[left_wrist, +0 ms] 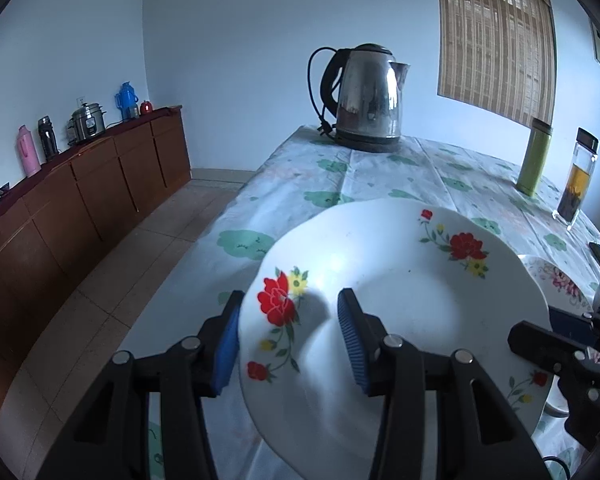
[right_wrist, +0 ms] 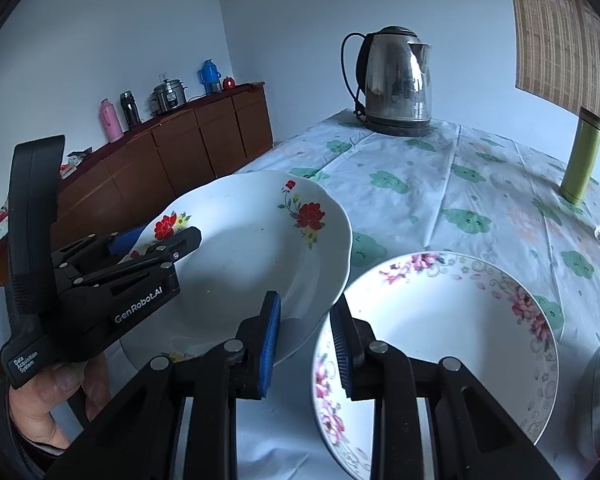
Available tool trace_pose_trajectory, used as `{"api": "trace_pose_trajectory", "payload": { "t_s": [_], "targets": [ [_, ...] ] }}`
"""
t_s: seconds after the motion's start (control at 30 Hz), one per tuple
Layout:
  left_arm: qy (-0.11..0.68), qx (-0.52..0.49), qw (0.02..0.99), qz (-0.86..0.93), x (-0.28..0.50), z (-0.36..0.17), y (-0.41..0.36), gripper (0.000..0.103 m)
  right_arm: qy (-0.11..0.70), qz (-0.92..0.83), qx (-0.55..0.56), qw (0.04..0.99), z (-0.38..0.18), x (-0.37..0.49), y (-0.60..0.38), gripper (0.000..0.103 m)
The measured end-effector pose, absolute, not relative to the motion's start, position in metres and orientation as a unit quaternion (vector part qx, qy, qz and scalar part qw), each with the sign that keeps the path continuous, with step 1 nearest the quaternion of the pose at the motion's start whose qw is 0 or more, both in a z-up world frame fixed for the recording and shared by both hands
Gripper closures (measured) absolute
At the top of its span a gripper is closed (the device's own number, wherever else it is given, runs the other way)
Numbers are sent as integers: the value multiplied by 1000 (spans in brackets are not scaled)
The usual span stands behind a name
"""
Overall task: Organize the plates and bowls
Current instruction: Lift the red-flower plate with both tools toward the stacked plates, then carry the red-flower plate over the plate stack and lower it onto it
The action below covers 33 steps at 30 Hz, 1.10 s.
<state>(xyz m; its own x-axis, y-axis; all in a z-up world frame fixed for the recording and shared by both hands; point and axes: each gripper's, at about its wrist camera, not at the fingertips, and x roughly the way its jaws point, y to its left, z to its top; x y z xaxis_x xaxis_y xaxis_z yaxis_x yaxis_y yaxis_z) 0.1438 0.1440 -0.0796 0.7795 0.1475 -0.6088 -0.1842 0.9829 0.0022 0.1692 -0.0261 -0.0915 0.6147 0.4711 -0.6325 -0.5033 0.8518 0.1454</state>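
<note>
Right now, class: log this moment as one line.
left gripper: shut on red-flower plate | right gripper: shut on same plate's rim | pink-flower plate: on table

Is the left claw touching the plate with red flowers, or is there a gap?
Touching. In the left wrist view the left claw has the rim of the red-flower plate between its blue pads. The right wrist view shows the same grip from the side.

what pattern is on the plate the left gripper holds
White with red and yellow flowers on green stems around the plate rim; clearest in the left wrist view.
</note>
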Motion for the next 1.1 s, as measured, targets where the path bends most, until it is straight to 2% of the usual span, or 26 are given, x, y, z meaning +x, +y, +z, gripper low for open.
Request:
{"api": "trace_pose_trajectory", "payload": {
  "t_s": [1.1],
  "targets": [
    [308, 0, 950, 57, 153, -57, 73, 58, 326, 223, 11, 919, -80, 167, -91, 75]
  ]
}}
